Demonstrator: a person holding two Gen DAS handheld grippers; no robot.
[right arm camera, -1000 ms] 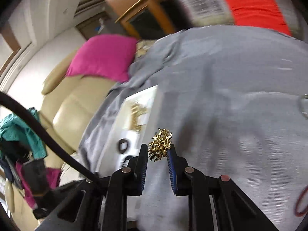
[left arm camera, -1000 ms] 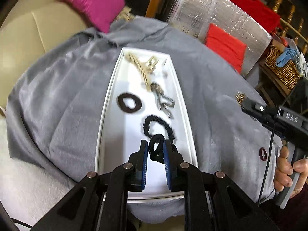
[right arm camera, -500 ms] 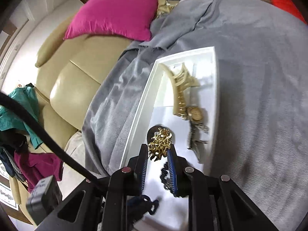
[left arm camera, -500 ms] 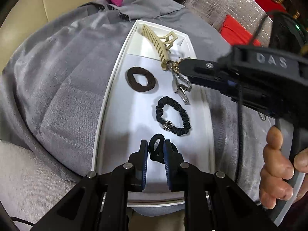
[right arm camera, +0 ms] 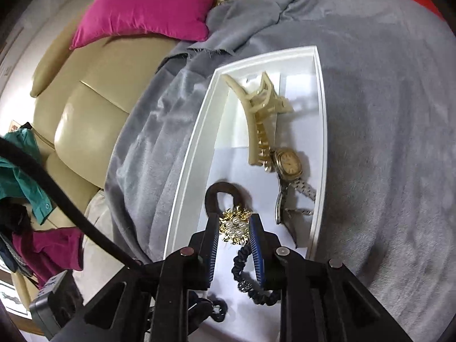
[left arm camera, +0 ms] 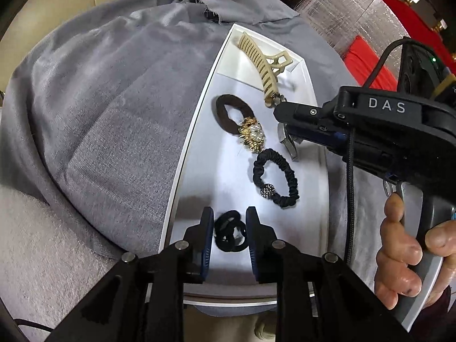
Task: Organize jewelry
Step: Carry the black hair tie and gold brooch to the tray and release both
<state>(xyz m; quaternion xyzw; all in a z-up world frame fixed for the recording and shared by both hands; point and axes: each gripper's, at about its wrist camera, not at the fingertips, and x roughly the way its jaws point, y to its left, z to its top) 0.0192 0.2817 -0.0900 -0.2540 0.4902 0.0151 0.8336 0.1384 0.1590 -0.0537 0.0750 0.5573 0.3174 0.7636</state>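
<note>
Jewelry lies in a white tray [left arm camera: 182,154] on grey cloth [left arm camera: 114,114]: brown hair tie [left arm camera: 225,114], pearl-and-gold brooch [left arm camera: 252,136], cream claw clip [left arm camera: 262,65], black scrunchie [left arm camera: 276,179]. The left gripper [left arm camera: 229,232] is opening around thin black hair ties [left arm camera: 229,235] resting on the tray floor. The right gripper [right arm camera: 233,238], also opening, straddles the brooch. Only the right wrist view shows the wristwatch [right arm camera: 287,166] face; the left shows the person's hand [left arm camera: 404,248].
</note>
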